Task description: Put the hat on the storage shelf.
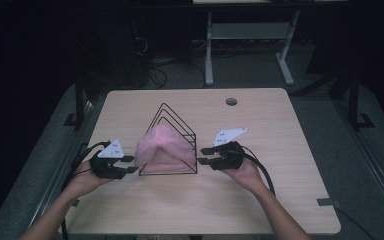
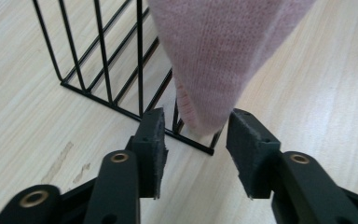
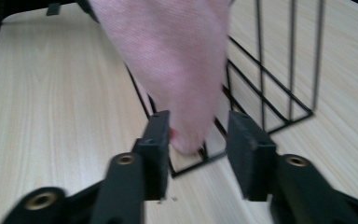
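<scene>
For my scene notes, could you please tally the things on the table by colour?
Pink: 1, the knitted cloth draped on the rack.
Black: 3, the wire rack, the left hand-held gripper and the right hand-held gripper.
Total: 4

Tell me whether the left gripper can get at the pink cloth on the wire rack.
Probably yes. The left gripper stands open with the pink cloth hanging just ahead of its jaws; nothing lies between, though the wire rack stands close beside it.

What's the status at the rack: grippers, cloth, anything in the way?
Left gripper and right gripper open, either side of wire rack. Pink cloth draped over rack, corners hanging between jaws, ungripped. Nothing blocking on table.
</scene>
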Available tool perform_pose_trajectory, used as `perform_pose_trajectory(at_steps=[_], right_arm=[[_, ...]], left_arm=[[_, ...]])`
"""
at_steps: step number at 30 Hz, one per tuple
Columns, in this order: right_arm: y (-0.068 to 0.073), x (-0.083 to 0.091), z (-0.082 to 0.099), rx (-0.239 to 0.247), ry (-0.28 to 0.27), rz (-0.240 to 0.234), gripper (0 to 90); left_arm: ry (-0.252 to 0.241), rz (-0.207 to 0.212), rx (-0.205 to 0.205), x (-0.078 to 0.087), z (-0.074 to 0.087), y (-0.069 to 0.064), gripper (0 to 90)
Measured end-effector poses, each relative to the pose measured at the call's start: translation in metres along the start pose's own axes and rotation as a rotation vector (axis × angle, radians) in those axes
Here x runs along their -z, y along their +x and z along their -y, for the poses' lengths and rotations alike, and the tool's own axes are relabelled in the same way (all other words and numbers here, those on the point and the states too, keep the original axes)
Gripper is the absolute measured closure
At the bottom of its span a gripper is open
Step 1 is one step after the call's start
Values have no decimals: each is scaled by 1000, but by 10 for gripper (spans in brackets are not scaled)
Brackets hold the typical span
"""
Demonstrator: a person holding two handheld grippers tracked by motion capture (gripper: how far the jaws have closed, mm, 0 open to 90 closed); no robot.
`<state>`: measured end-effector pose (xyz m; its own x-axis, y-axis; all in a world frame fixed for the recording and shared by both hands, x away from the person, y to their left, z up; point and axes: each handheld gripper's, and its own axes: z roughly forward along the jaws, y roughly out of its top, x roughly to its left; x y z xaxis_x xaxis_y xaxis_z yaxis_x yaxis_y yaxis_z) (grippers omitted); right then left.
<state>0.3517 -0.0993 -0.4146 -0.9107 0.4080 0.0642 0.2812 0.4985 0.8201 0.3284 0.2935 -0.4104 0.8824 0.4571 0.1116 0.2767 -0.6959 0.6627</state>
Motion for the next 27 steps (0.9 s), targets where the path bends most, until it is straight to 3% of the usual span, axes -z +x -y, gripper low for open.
perform_pose_trajectory(at_steps=[10, 21, 27], right_arm=[[-13, 31, 11, -64, -10, 75, 417], [-20, 56, 22, -121, 22, 111, 341], [-20, 73, 33, -126, 20, 146, 336]], left_arm=[[-66, -34, 75, 16, 12, -3, 478], [-76, -45, 127, 18, 17, -6, 399], [-82, -49, 142, 20, 20, -9, 381]])
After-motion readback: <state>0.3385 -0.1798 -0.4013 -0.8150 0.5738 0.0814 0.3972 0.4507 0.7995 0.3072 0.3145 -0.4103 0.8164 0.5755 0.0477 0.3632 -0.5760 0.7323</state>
